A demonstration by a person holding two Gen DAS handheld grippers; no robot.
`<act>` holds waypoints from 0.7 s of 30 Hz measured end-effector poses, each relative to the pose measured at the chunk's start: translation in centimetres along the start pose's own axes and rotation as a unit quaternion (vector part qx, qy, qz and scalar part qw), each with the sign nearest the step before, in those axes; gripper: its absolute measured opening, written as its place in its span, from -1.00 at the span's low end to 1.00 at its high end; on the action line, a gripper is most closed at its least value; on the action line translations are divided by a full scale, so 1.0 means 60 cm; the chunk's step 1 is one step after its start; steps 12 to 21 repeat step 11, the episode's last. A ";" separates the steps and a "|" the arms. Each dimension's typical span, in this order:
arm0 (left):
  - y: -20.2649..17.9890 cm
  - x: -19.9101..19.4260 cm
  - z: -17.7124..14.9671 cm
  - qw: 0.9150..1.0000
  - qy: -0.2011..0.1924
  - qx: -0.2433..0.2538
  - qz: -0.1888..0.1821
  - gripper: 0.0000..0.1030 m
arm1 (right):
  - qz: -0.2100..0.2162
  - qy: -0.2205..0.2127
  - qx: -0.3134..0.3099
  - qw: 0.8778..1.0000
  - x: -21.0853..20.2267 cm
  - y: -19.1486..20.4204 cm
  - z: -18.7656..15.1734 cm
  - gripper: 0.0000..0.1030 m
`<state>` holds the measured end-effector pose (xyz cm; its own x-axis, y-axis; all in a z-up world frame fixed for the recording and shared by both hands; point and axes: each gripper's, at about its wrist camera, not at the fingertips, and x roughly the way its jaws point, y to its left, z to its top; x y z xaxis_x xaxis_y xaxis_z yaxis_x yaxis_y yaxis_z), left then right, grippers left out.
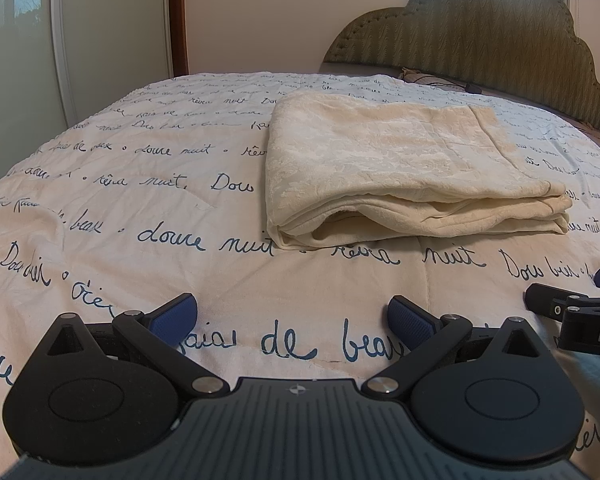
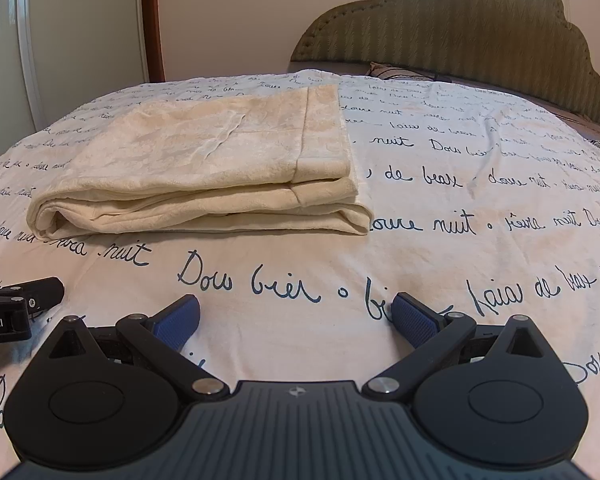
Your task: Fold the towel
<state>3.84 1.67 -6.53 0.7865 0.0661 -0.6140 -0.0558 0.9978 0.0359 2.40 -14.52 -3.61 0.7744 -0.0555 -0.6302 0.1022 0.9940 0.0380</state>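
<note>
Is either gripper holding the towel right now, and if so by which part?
Nothing is held. The left gripper and right gripper are both open, short of the folded towel.

both wrist views sit low over the bed, side by side, sharing the towel

**Gripper hardware**

Left gripper and right gripper match: black linkage arms, round black hubs, silver pivot screws, ribbed grey body with small compass-like mark. Blue textured pads. White lettering on each gripper's side, partly cut off.
</note>
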 end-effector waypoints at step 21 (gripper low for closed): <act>0.005 0.000 0.002 1.000 0.000 -0.005 -0.004 1.00 | 0.001 0.000 0.001 1.000 -0.001 -0.001 -0.001 1.00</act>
